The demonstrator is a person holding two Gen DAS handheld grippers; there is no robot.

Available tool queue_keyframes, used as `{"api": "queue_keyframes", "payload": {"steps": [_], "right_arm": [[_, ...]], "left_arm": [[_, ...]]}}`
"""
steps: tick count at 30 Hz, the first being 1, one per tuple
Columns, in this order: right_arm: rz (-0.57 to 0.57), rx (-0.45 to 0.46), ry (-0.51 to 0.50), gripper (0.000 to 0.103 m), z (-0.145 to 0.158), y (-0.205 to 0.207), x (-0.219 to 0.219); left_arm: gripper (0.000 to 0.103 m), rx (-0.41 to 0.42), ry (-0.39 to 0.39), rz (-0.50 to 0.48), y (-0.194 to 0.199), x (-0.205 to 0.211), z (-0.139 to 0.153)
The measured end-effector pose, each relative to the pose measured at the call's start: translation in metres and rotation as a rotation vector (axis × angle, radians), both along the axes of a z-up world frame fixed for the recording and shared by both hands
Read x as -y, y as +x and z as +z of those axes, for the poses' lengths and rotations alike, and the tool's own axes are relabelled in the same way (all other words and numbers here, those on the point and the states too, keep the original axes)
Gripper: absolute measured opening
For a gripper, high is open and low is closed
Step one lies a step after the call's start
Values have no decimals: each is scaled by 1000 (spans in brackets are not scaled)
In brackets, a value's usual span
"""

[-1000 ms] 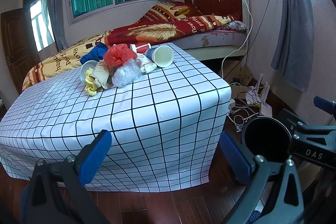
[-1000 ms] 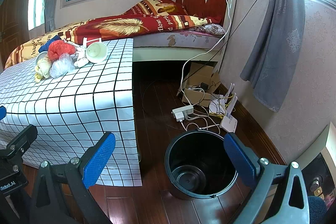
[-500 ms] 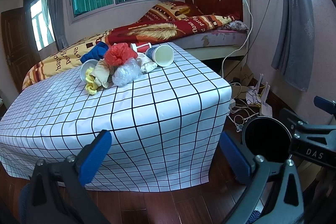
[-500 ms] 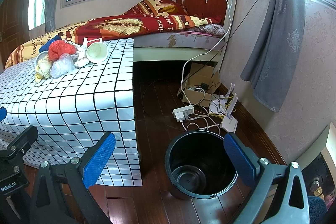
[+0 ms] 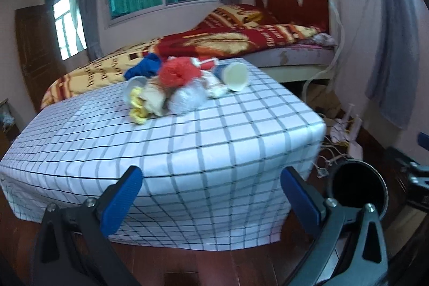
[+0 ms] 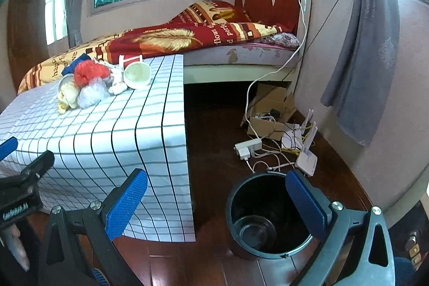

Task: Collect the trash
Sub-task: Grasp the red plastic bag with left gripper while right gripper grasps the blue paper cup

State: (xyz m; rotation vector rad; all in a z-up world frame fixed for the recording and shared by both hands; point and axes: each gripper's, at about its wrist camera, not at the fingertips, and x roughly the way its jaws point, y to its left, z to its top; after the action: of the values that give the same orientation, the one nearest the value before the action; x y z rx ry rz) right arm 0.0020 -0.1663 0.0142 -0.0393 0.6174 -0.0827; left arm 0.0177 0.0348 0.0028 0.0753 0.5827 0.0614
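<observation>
Left wrist view: left claw [image 5: 210, 186], blue-padded fingers spread wide, nothing between them, held off the near edge of the counter [image 5: 241, 136], which is draped in a white cloth with a black grid.

Trash heap, far part of the counter top, pieces touching one another:
- red crumpled plastic bag [image 5: 178, 71], on top of the heap
- clear crumpled plastic bag [image 5: 189, 99], near side
- yellow scrap [image 5: 138, 113], left near corner of the heap
- beige crumpled wrapper [image 5: 155, 97], just beside the yellow scrap
- white paper cup [image 5: 134, 86] at the left, partly hidden
- paper cup [image 5: 233, 75] lying on its side at the right, mouth turned toward the near right
- blue crumpled item [image 5: 144, 66], far left of the heap

Black bin [image 5: 358, 188], on the wooden floor right of the counter, mouth open. This view is slightly blurred.

Right wrist view: right claw [image 6: 217, 197], blue pads set wide apart, gripping nothing, held over the floor between the counter's right drape and the bin [image 6: 268, 216]. Bin upright; nothing can be made out inside it. Part of the left claw's black frame shows at the left edge.

Floor, far right: power strip [image 6: 248, 146], tangled cables, white router [image 6: 307, 154], open cardboard box [image 6: 268, 111]. Bed [image 6: 241, 52] with a red and gold blanket beyond the counter.
</observation>
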Motion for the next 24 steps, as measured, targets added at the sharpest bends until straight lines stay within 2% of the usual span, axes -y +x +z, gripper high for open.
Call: {"api": "queue_keyframes", "payload": {"steps": [2,5,7,10,12,15,17,20,21,24], "right_arm": [[17,10,-5,103,4,5,-4],[76,57,-12,103,13,15,-14],[103,78,-44,103,16,29,-25],[160,114,-41,103,22,54,-40],[204,102,-36,103,22,78,-51],[251,20,-5,103,18,116,-68],[265,6,22,103,16,135,-74],[269,5,29,103,16,165,-83],[270,2,37,102,17,178,-85],[278,-10,41,85,19,208,-91]], "left_arm": [[103,0,-37,9,8,-17,3],[103,-14,-27,58,27,-41,2],[103,-39,-47,61,40,-57,0],[103,-42,-70,112,59,-82,-2],[103,-75,-122,119,76,-100,-5],[102,-98,-132,111,97,-115,-8],[95,-101,-154,106,106,-119,-6],[91,-68,-164,82,124,-114,7],[90,-53,-148,74,134,-109,12],[89,-36,-152,65,158,-104,19]]}}
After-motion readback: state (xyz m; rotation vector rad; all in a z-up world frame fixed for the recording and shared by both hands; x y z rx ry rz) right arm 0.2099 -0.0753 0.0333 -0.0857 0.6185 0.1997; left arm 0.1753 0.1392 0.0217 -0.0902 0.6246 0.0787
